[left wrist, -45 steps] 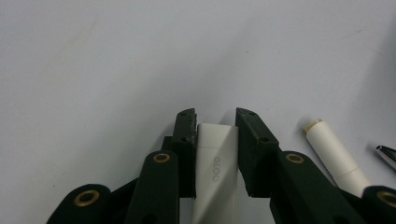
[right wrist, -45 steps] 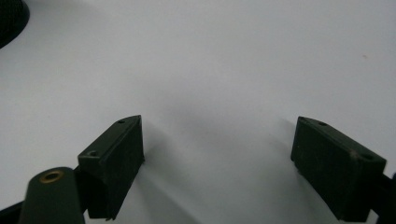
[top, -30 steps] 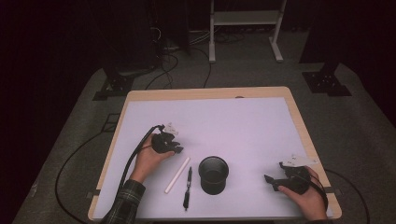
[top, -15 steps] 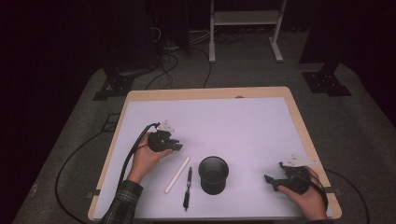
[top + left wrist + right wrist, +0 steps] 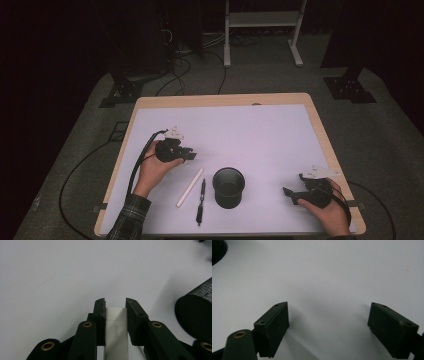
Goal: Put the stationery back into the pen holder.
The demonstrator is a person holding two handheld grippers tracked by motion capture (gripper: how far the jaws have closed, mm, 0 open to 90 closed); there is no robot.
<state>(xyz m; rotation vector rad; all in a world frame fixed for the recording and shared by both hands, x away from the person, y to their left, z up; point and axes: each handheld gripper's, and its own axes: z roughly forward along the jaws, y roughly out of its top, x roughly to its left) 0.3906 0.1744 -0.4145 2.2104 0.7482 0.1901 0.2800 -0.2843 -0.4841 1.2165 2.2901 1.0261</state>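
White table [image 5: 260, 125] — left hand-held gripper [image 5: 115, 305] clamps glue stick [image 5: 115, 327].

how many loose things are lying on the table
3: a white stick left of the black pen, and a black cup right of the pen. The left gripper is shut on another white piece.

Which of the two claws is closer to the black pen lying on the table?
Left. The left claw, gripping a white object, hovers up and left of the pen, past the white stick. The right claw sits far to the pen's right, beyond the black cup.
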